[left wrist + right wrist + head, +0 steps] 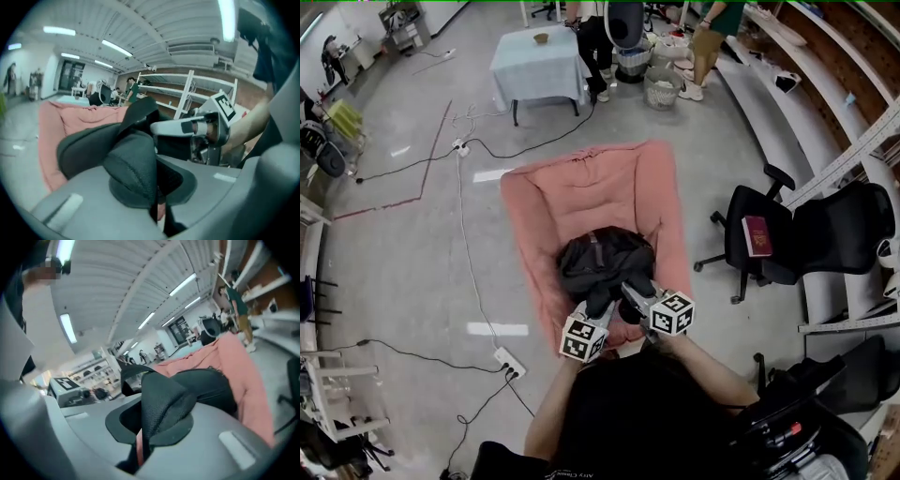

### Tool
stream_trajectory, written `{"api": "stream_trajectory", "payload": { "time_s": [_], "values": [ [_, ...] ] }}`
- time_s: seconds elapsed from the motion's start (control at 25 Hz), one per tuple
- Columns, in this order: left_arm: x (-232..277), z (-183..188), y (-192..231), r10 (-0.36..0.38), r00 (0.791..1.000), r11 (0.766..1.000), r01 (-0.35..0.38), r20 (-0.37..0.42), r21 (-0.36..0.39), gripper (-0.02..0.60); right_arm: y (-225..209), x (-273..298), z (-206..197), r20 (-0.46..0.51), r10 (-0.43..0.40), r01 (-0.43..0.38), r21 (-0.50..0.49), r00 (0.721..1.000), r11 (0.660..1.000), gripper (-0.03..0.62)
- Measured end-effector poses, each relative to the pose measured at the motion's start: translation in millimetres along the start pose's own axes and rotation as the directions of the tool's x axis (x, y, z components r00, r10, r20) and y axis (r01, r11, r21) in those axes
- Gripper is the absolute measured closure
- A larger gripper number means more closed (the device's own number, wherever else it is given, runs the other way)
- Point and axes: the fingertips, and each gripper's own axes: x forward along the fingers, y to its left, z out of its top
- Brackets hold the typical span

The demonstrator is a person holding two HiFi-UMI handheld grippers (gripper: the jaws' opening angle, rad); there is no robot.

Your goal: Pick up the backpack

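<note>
A black backpack lies on a pink cushion on the floor, right in front of me. Both grippers are at its near edge, side by side. My left gripper is shut on a padded black shoulder strap, which bulges up between the grey jaws. The right gripper is shut on another black mesh strap. In the left gripper view the right gripper shows just across the bag. The backpack's body rests against the pink cushion.
A black office chair with a red book on its seat stands to the right. Cables and a power strip lie on the floor at left. Farther off are a cloth-covered table, baskets, people and shelving.
</note>
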Motion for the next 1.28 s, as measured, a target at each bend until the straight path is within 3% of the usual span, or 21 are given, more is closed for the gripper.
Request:
{"api": "stream_trajectory", "payload": {
  "time_s": [0.12,0.24,0.52,0.8,0.92,1.12,1.28],
  "values": [
    [-14,0,30,0.192,0.981,0.974,-0.191,0.000,0.118,0.569,-14,-10,-14,-0.064,-0.169,0.151,-0.224,0.984,0.963,0.571],
    [-17,-6,32,0.262,0.965,0.944,-0.256,-0.002,0.209,0.568,-19,-22,-42,-0.132,-0.236,0.177,-0.350,0.963,0.920,0.569],
    [-14,-9,25,0.330,0.944,0.888,-0.312,0.005,0.338,0.566,-23,-31,-48,-0.150,-0.259,0.194,-0.348,0.954,0.917,0.569],
    [-6,-4,11,0.280,0.960,0.862,-0.254,0.005,0.438,0.566,-31,-42,-43,-0.123,-0.321,0.261,-0.353,0.939,0.898,0.571],
    [-13,-6,19,0.287,0.958,0.856,-0.256,-0.002,0.449,0.566,-26,-39,-47,-0.130,-0.324,0.259,-0.364,0.937,0.895,0.571],
    [-16,-6,35,0.350,0.937,0.841,-0.312,-0.006,0.443,0.566,-25,-22,-39,-0.129,-0.292,0.225,-0.380,0.948,0.898,0.571],
    [-7,-2,26,0.350,0.937,0.842,-0.314,0.000,0.438,0.565,-31,-33,-35,-0.132,-0.301,0.229,-0.391,0.944,0.891,0.571]
  ]
}}
